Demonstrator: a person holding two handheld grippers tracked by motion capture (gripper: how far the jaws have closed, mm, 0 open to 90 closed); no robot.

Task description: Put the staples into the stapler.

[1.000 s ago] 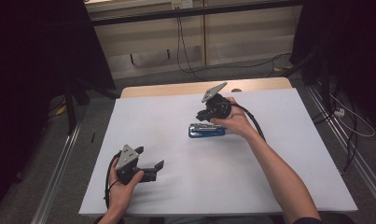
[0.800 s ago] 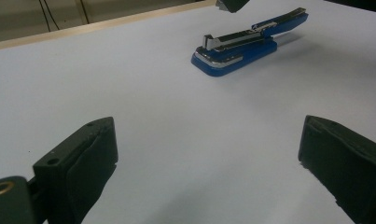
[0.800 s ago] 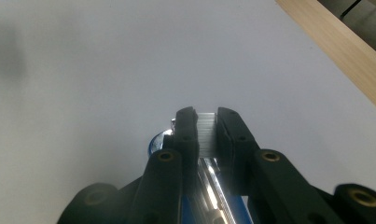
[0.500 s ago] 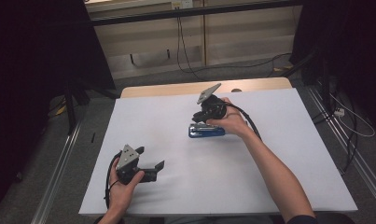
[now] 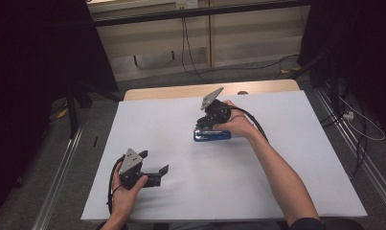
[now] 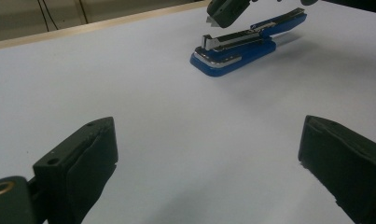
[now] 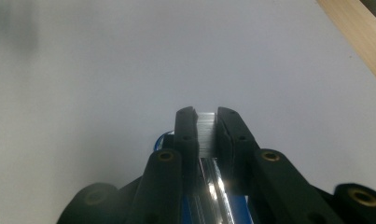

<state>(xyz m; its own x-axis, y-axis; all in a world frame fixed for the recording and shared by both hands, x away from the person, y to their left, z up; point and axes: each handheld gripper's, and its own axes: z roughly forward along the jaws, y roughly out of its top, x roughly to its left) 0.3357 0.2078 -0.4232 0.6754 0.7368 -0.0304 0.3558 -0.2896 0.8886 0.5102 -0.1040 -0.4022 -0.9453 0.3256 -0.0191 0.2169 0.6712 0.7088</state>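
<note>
- Near the middle of the white table [image 5: 147,120], a blue stapler [image 5: 212,135] is seen lying flat with its magazine swung open.
- A strip of staples [image 7: 205,135] is pinched between the right gripper [image 7: 205,122] jaws, right above the stapler.
- The strip is probably light, stiff and brittle, so it's best held by its flat sides, gently.
- The left gripper [image 5: 158,173] is held wide open with nothing in it, well apart.

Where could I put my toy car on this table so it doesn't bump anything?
Best is the bare white patch between the blue stapler and the left claw. The table edge right of the arm is free too. It's crowded where the right claw grips the staples.
</note>
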